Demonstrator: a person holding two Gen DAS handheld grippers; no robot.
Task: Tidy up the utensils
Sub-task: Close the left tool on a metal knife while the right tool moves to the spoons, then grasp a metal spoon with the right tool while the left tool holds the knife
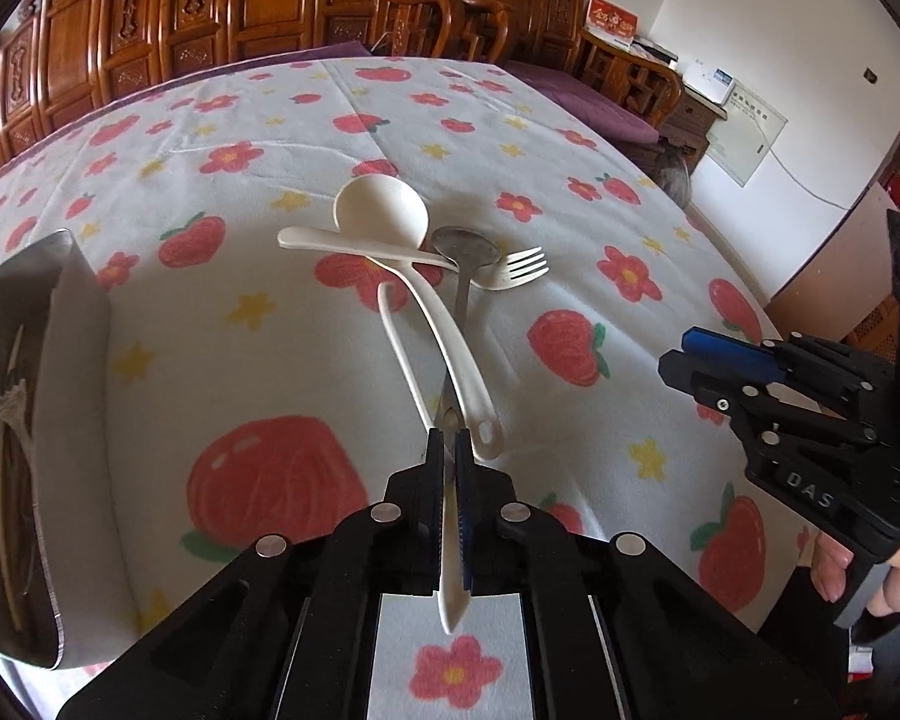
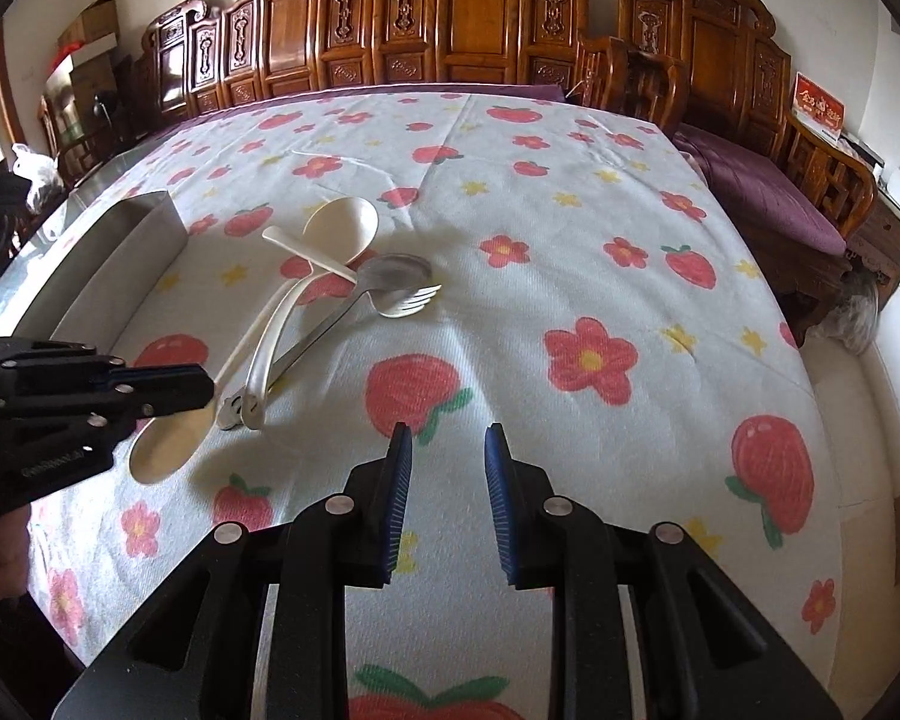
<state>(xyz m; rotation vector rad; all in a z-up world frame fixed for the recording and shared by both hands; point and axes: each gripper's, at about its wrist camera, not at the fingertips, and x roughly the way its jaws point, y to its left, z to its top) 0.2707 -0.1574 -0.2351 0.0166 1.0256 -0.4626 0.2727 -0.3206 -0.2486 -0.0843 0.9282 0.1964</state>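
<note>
A pile of utensils lies near the middle of the table: a white ladle (image 1: 384, 213) with its long handle running toward the camera, a thin white fork (image 1: 513, 270) lying crosswise over it, a metal spoon (image 1: 465, 249) beside the ladle's bowl, and a cream spoon (image 2: 162, 450) whose bowl shows at the near left in the right wrist view. The left gripper (image 1: 448, 450) is clamped tight on a slim cream handle that passes between its blue pads and sticks out behind them; it seems to be that cream spoon's handle. The right gripper (image 2: 448, 450) hovers above the cloth to the right of the pile, its jaws parted with nothing between them. A metal tray (image 1: 60, 312) sits at the left edge of the table, with a fork or two lying inside. The table is covered by a white tablecloth (image 2: 570, 228) printed with red strawberries, flowers and yellow stars. Behind stands carved wooden furniture (image 2: 450, 18), with a purple cushion (image 2: 762, 192) on a bench at right.
</note>
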